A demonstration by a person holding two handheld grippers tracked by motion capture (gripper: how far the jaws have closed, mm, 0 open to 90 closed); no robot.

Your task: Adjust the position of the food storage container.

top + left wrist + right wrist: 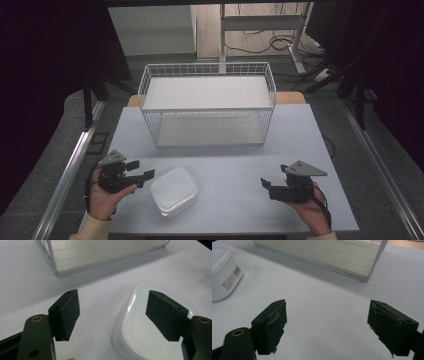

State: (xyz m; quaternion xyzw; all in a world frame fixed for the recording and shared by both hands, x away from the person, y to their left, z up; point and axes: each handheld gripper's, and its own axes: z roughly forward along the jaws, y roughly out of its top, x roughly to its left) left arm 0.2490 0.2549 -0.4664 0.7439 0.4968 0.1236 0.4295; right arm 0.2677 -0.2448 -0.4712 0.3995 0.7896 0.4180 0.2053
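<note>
High view puts my left hand-held gripper (145,170) wide open beside the box (173,191); I'd straddle its rim squarely before closing.

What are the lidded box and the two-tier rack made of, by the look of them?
Lidded box: probably plastic, translucent white with a glossy lid; light glints along the lid's rim in the left gripper view, and a barcode label sits on its side wall. Two-tier rack: thin wire grid, likely white-coated metal; its shelves look like matte pale boards, material unclear.
</note>
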